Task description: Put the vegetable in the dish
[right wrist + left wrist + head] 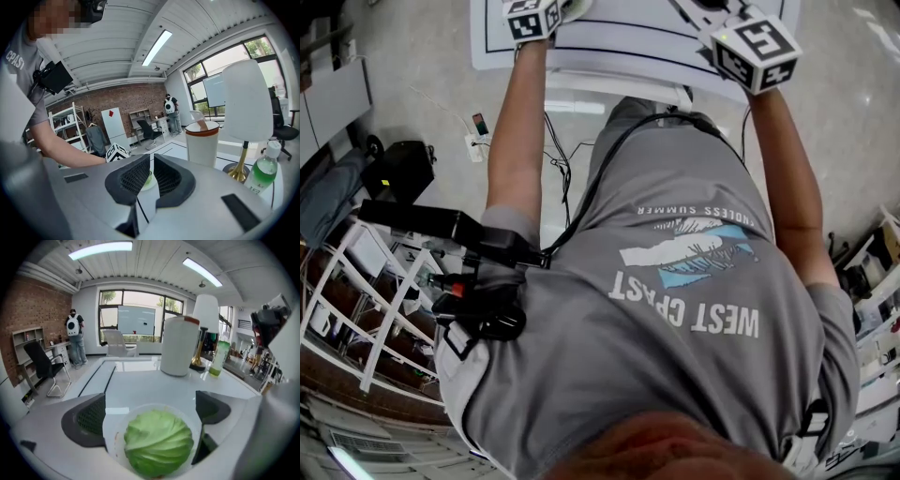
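A green cabbage (pixel 158 441) sits in a shallow white dish (pixel 115 427) on the white table (pixel 140 380). My left gripper (pixel 150 416) hangs just over it, jaws spread wide on either side of the dish, and neither pad touches the cabbage. My right gripper (pixel 151 178) stands off to the side with its jaws almost together and nothing between them. A sliver of the dish and cabbage (pixel 149 180) shows through their gap. In the head view only the two marker cubes show, left (pixel 532 17) and right (pixel 757 49), over the table.
A white canister with an orange lid (pixel 179 345), a brass-stemmed lamp (pixel 205 315) and a green bottle (pixel 219 357) stand at the table's far side. A person with a backpack (pixel 73 333) stands by a desk and chair well beyond the table.
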The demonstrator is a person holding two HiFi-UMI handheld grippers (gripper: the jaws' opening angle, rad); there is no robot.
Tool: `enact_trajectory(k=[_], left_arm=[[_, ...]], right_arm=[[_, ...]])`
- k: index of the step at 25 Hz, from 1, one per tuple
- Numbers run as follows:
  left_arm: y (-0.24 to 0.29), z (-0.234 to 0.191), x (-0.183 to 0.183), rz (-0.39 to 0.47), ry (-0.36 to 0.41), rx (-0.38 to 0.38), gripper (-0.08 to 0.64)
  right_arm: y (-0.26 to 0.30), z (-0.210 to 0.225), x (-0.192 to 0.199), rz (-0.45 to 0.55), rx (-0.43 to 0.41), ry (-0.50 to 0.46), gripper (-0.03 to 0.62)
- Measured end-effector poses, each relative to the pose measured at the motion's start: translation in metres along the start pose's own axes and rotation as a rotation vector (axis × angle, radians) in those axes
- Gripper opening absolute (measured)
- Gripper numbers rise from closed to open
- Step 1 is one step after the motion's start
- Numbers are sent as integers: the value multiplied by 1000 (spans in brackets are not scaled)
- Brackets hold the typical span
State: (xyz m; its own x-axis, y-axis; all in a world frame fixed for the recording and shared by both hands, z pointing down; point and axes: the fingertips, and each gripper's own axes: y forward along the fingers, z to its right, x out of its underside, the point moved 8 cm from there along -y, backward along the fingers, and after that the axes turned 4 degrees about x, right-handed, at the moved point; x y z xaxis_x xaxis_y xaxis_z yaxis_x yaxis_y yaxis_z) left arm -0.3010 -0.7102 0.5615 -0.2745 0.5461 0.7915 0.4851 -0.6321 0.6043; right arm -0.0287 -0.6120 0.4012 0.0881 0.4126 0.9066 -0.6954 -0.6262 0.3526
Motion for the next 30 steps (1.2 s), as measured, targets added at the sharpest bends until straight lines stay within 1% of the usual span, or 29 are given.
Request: enact_trajectory(k=[2, 4, 8, 10, 11, 12, 14, 17, 18, 19, 21, 23, 27, 30], left_arm=[[-14, 0, -19, 100, -27, -20, 584], [-28, 2, -36, 191, -46, -21, 583], [-50, 18, -76, 326, -26, 14, 573], [-65, 34, -100, 388, -11, 42, 536], [-75, 45, -110, 416, 0, 58, 470], [-87, 57, -118, 443, 13, 75, 377], [-111, 87, -131, 492, 34, 117, 243], [-130, 104, -143, 543, 54, 186, 75], [-139, 116, -149, 555, 64, 212, 33], [-151, 137, -156, 565, 76, 237, 10], [-177, 184, -166, 582, 95, 274, 8], [-194, 213, -170, 597, 116, 285, 8], [-220, 240, -173, 622, 163, 272, 8], [-238, 258, -171, 639, 177, 256, 8]], right_arm=[[2, 0, 0, 13, -7, -6, 11], [8, -2, 0, 33, -33, -14, 11], [16, -2, -11, 61, -77, -39, 11], [10, -3, -22, 77, -91, -59, 9], [4, -6, -26, 90, -104, -73, 9], [-4, -10, -29, 102, -115, -88, 9], [-25, -19, -34, 121, -129, -122, 9], [-25, -27, -40, 141, -156, -166, 9], [-31, -31, -44, 146, -165, -181, 8], [-48, -37, -49, 155, -172, -194, 8], [-94, -50, -62, 188, -189, -213, 8], [-123, -59, -72, 232, -212, -224, 8], [-150, -78, -85, 271, -241, -272, 6], [-172, -91, -85, 269, -257, -269, 6]])
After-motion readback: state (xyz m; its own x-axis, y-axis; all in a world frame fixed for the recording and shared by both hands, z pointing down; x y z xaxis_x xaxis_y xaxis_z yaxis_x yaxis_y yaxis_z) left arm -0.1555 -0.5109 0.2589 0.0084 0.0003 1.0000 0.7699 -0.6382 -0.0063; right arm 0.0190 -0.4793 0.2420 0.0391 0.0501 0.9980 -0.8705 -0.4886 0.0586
